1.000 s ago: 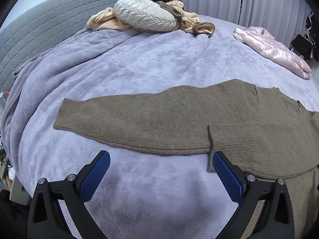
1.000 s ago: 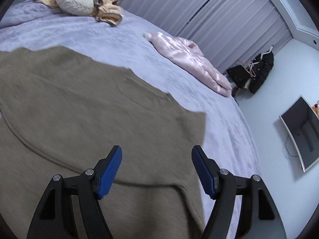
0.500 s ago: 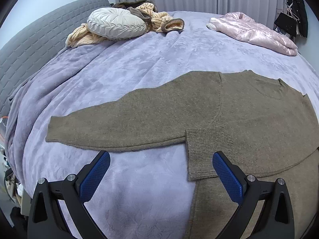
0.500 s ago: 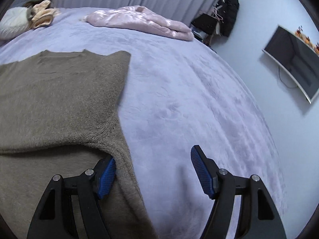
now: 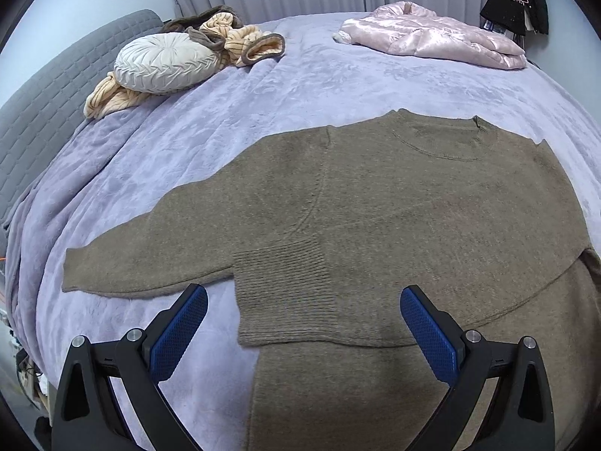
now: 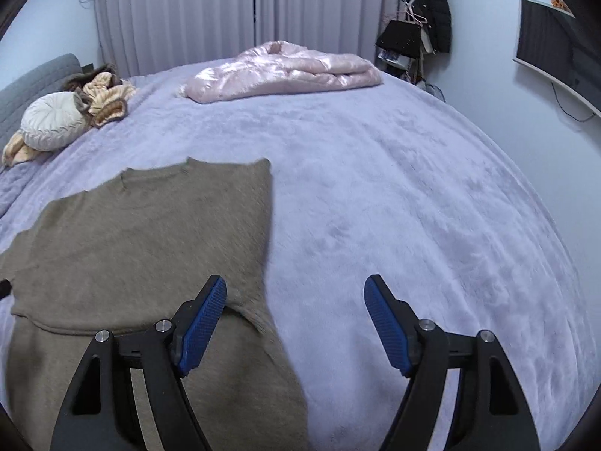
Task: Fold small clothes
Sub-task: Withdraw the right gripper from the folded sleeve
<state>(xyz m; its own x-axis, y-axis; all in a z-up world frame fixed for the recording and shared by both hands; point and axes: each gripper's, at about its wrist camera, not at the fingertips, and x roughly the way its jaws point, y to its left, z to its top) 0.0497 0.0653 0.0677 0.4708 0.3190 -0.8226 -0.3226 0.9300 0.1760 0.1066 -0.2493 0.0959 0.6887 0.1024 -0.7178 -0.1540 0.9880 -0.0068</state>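
An olive-brown knit sweater point(image 5: 413, 206) lies flat on the lilac blanket. Its left sleeve stretches out to the left. The other sleeve is folded across the body, its ribbed cuff point(image 5: 281, 293) near the lower middle. My left gripper point(image 5: 300, 323) hangs open over that cuff, nothing between its blue pads. In the right wrist view the sweater point(image 6: 142, 233) fills the lower left. My right gripper point(image 6: 295, 323) straddles the sweater's right edge, its jaws opening and empty, left pad over knit, right pad over blanket.
A folded pink satin jacket point(image 5: 432, 37) lies at the far side of the bed. A round cream cushion point(image 5: 165, 62) and a beige striped garment point(image 5: 244, 43) sit by the grey headboard point(image 5: 49, 94). Dark clothes hang by the wall point(image 6: 420, 11), and a screen point(image 6: 552, 45) hangs at the right.
Both grippers swept rightward along the sweater and rolled. The left view now centres on the folded cuff and neckline; the right view has left the sweater body for its right edge.
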